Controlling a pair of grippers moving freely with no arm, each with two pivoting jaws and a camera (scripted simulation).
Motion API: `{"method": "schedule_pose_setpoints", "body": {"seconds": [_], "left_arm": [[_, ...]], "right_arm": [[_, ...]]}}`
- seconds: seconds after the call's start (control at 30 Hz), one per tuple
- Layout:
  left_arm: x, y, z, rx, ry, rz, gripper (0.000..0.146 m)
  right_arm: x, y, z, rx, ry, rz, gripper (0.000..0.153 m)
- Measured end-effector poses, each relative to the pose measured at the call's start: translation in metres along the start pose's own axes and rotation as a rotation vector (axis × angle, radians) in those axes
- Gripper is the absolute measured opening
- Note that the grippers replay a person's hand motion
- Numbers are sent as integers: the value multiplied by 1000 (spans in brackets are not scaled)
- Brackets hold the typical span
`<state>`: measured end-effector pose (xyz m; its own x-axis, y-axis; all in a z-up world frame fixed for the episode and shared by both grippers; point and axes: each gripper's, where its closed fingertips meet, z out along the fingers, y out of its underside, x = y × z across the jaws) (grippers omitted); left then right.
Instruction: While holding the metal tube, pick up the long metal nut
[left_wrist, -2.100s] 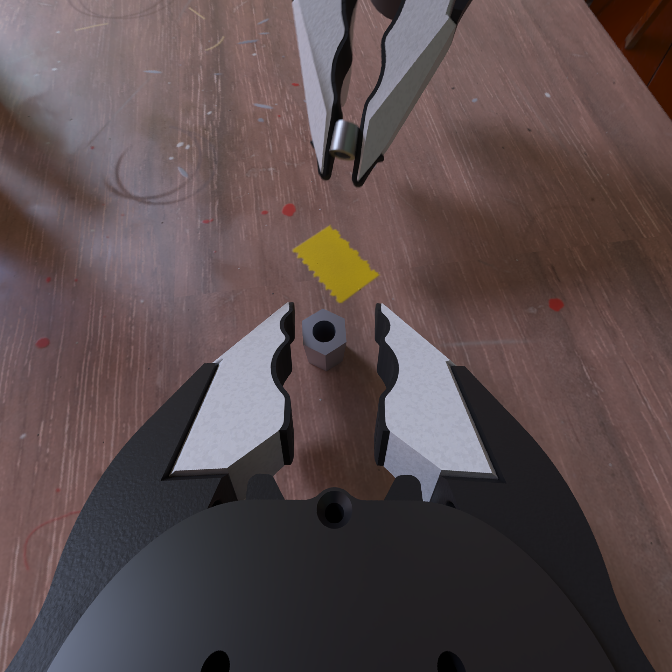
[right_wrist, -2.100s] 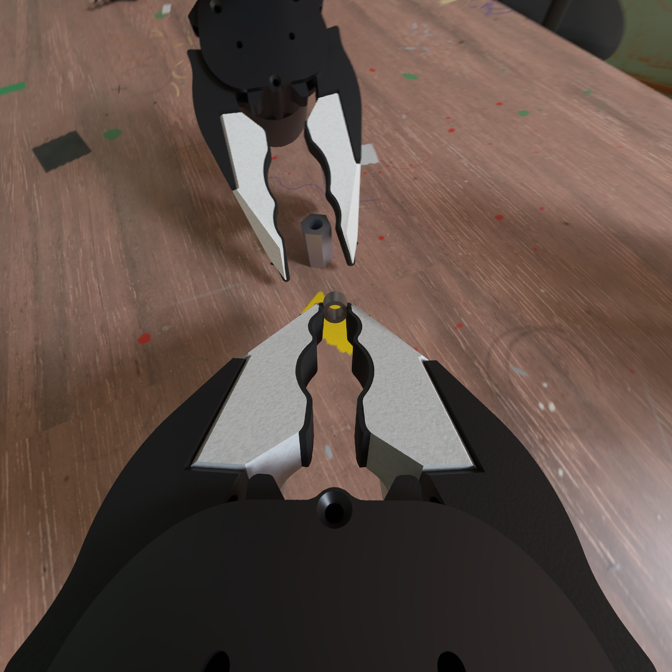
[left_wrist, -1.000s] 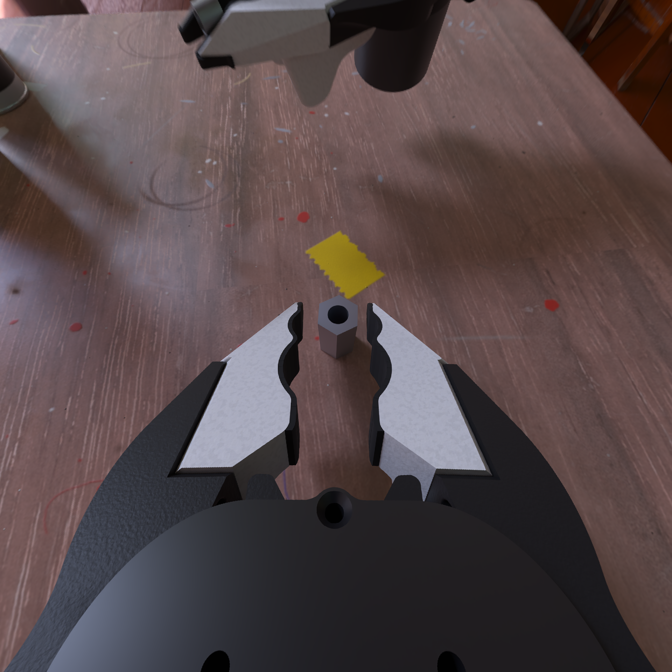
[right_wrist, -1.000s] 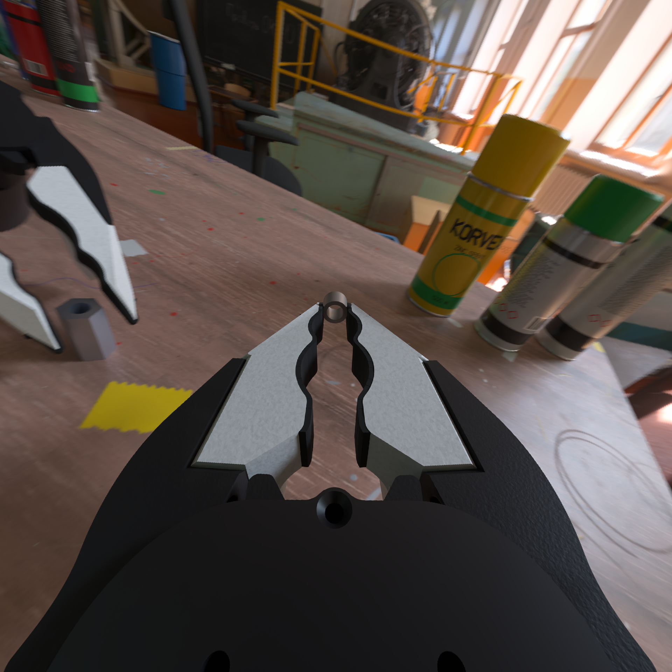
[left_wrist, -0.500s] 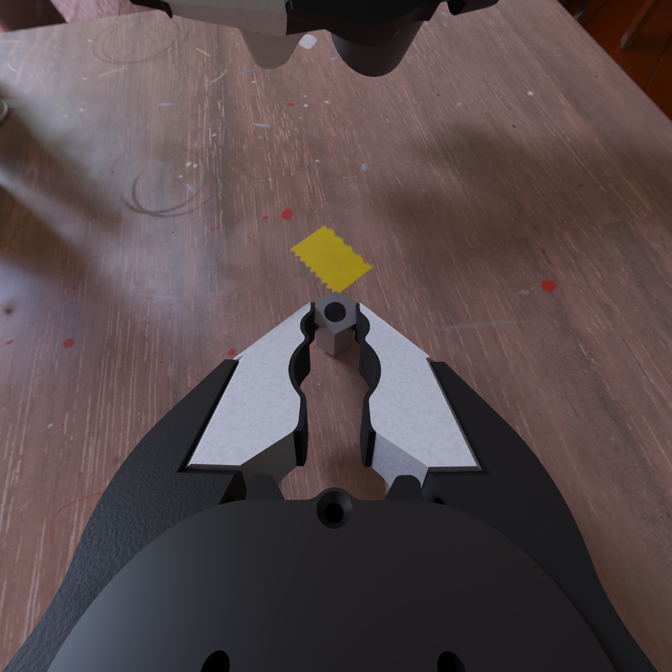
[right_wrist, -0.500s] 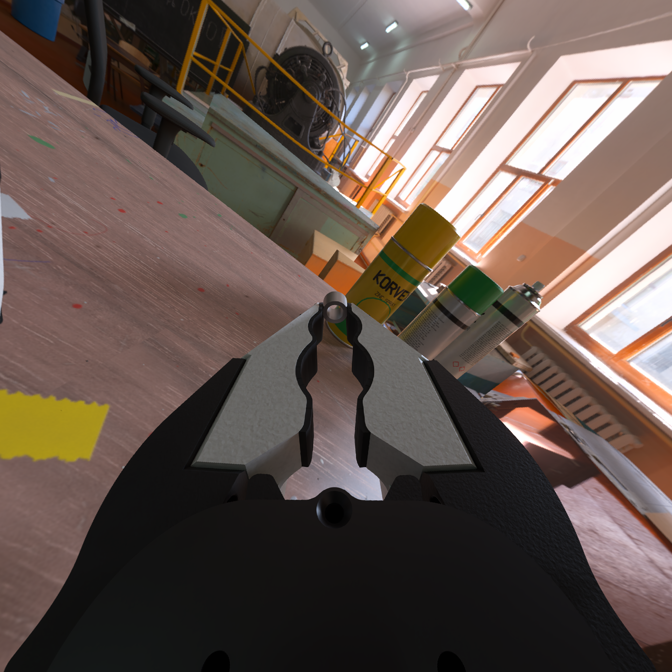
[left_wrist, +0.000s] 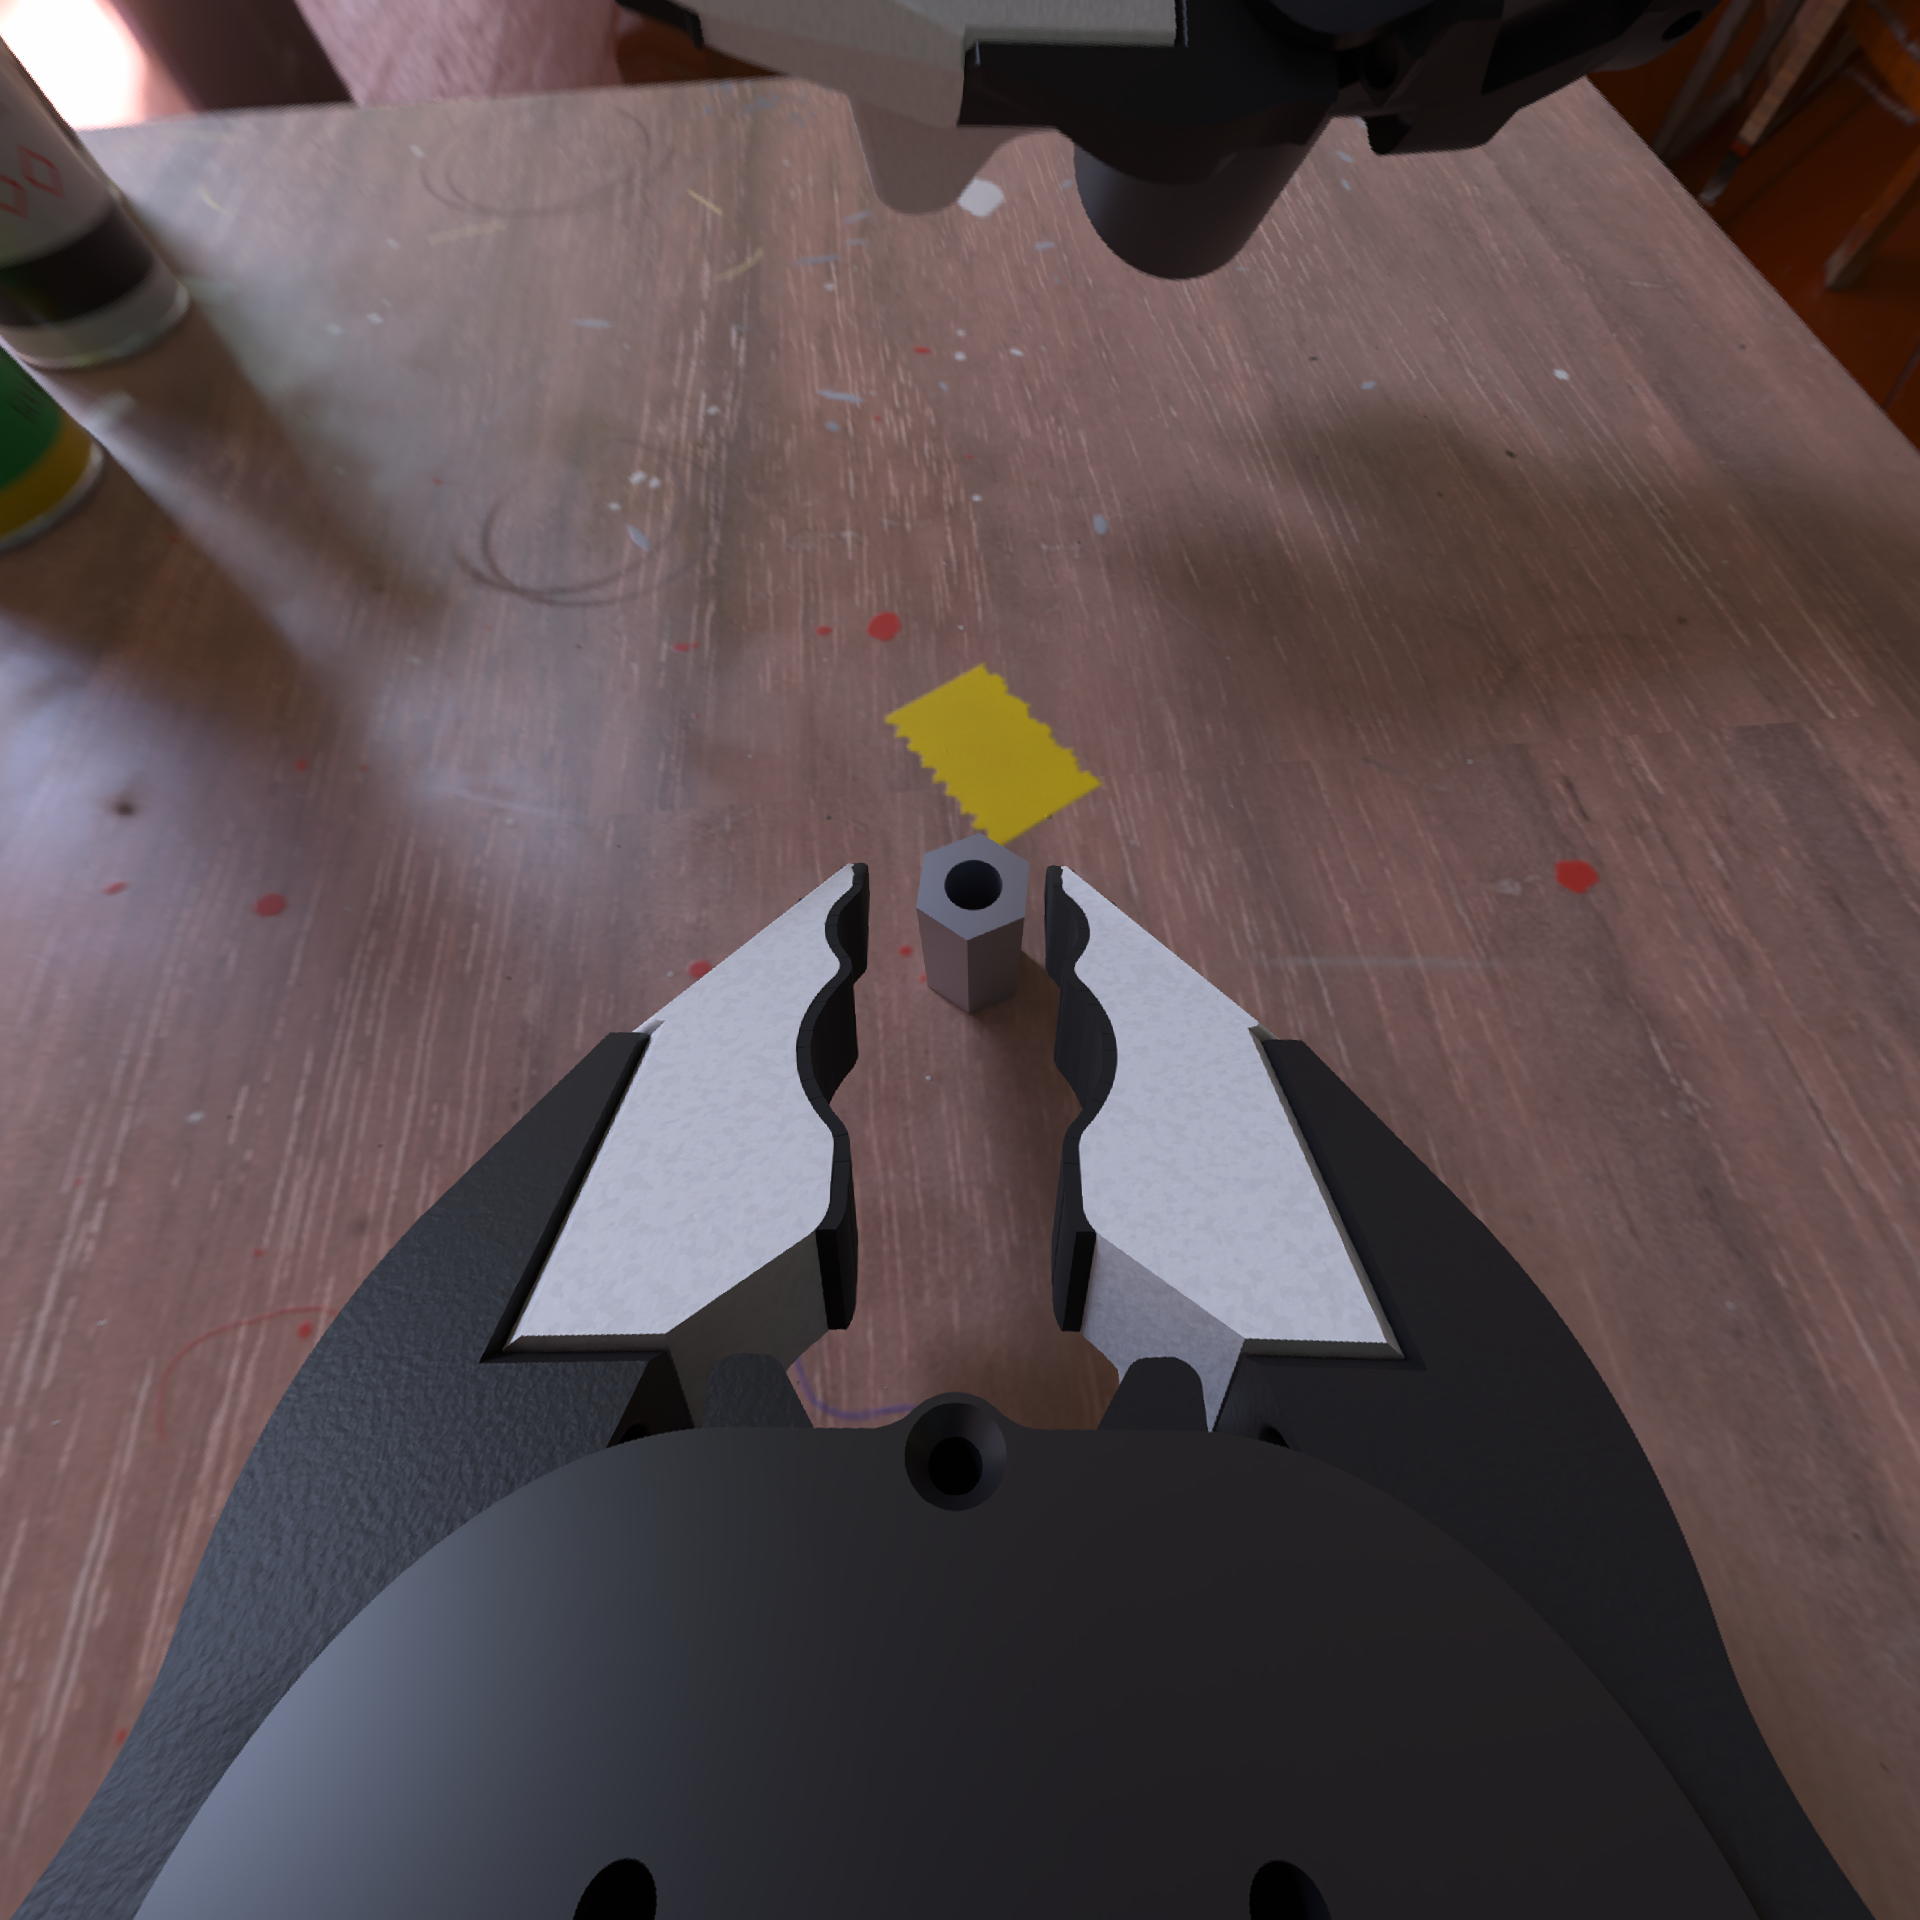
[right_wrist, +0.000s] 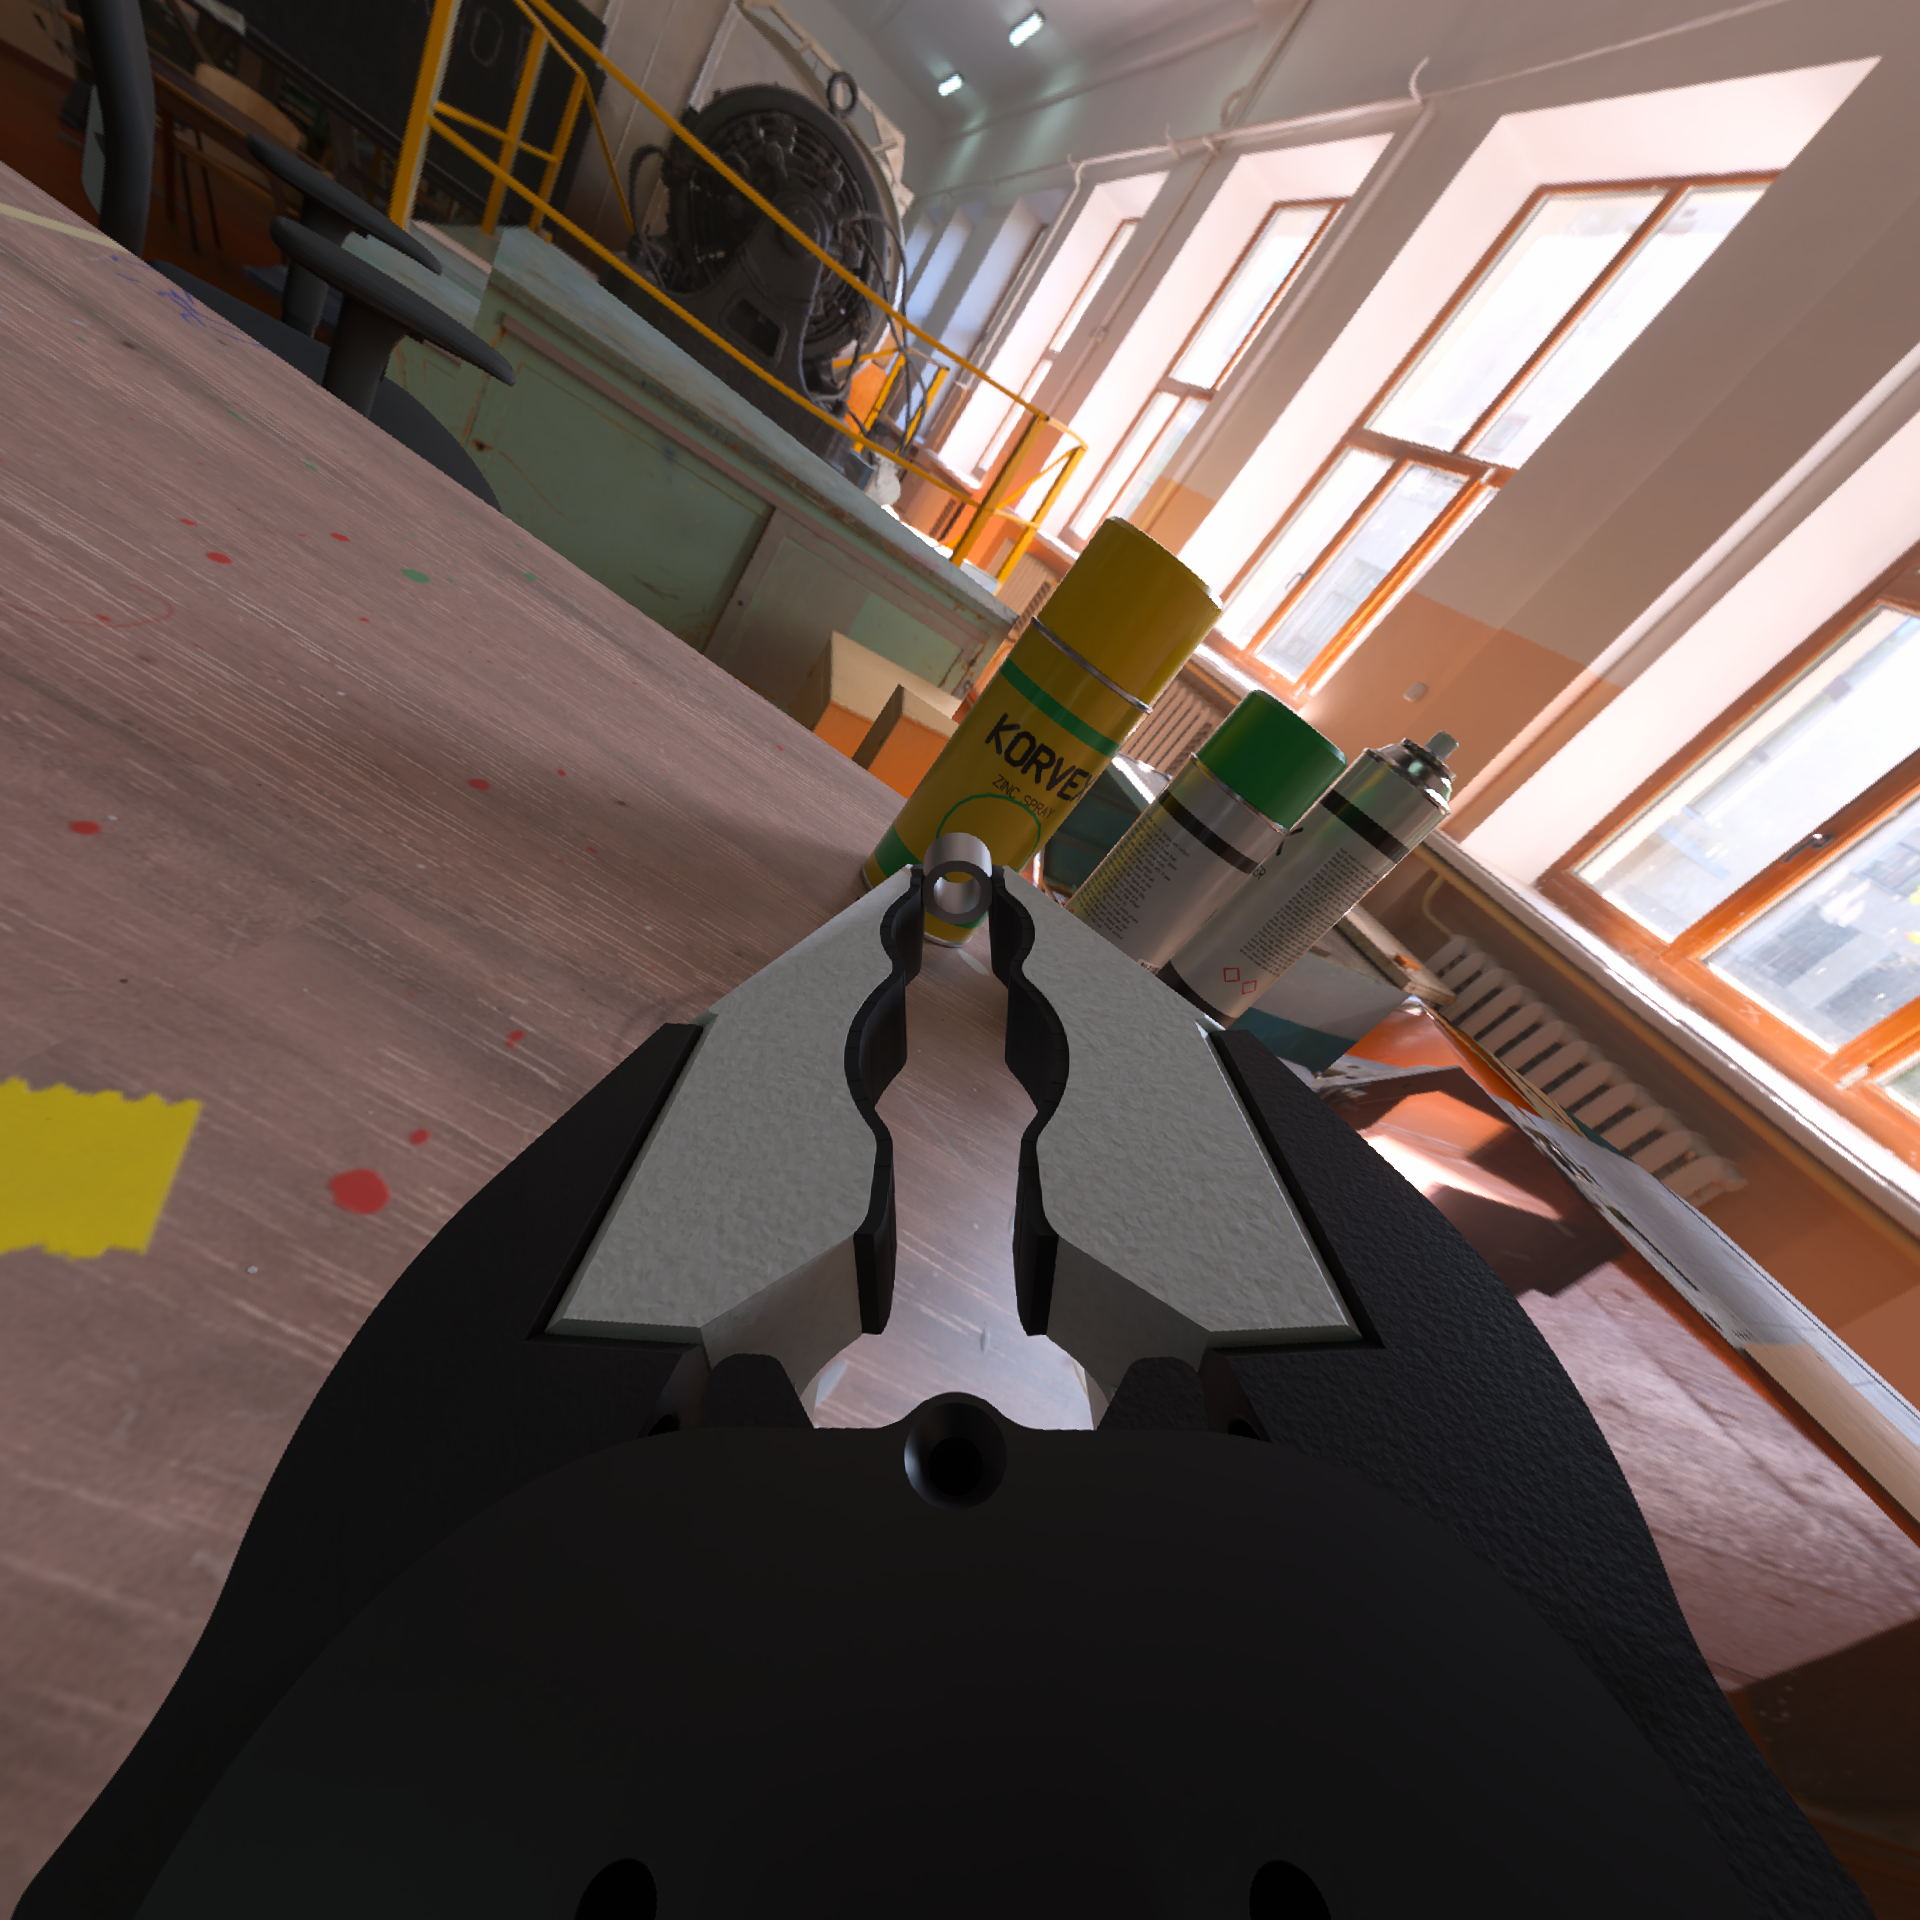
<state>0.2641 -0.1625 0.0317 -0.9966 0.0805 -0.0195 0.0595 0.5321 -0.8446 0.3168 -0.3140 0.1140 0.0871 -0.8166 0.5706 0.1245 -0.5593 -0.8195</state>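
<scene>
A: In the left wrist view, what is seen?

B: The left gripper (left_wrist: 954, 883) is held open, with nothing gripped. The long metal nut (left_wrist: 972, 935) is stood upright on the wooden table (left_wrist: 1455, 644), between the two fingertips, and a small gap is left on each side. A yellow tape piece (left_wrist: 992, 769) with one toothed edge is laid flat just behind the nut.

A: How should the closing be done well?

B: It is judged that the fingers should be lowered a little and closed slowly, so that two opposite flat faces of the hexagon are met and not its corners. If one pad is touched first, the nut could be tipped over, because it is tall and narrow. The nut is matte grey, with a round bore; the pads are white and grainy, with wavy black inner edges.

A: And in the right wrist view?

B: The right gripper (right_wrist: 958, 891) is closed on the metal tube (right_wrist: 958, 883), which is pinched at the very fingertips. The tube is short, shiny and hollow, so it is judged to be slippery; the grip should be kept firm. Behind it, a yellow spray can (right_wrist: 1060, 727) and two other cans, one with a green cap (right_wrist: 1262, 748), are stood near the table edge.
</scene>
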Motion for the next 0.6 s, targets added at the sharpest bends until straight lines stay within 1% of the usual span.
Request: {"method": "schedule_pose_setpoints", "body": {"seconds": [0.17,0.2,0.23,0.3,0.4,0.47,0.6], "left_arm": [[2,9,6,-84,55,-56,31],[2,10,7,-90,69,-68,27],[0,9,6,-85,76,-100,20],[-1,4,3,-43,150,-203,20],[-6,-9,-10,85,310,-408,20],[-8,-14,-18,149,384,-516,20],[-6,-17,-25,195,456,-591,20]], "right_arm": [[2,1,-1,0,3,-5,11],[1,0,-1,2,1,-6,11],[1,0,-1,3,-2,-8,11],[-1,-2,0,7,-8,-15,11],[-3,-5,0,16,-15,-30,11],[-5,-6,1,19,-20,-39,11],[-9,-6,2,16,-33,-50,11]]}}
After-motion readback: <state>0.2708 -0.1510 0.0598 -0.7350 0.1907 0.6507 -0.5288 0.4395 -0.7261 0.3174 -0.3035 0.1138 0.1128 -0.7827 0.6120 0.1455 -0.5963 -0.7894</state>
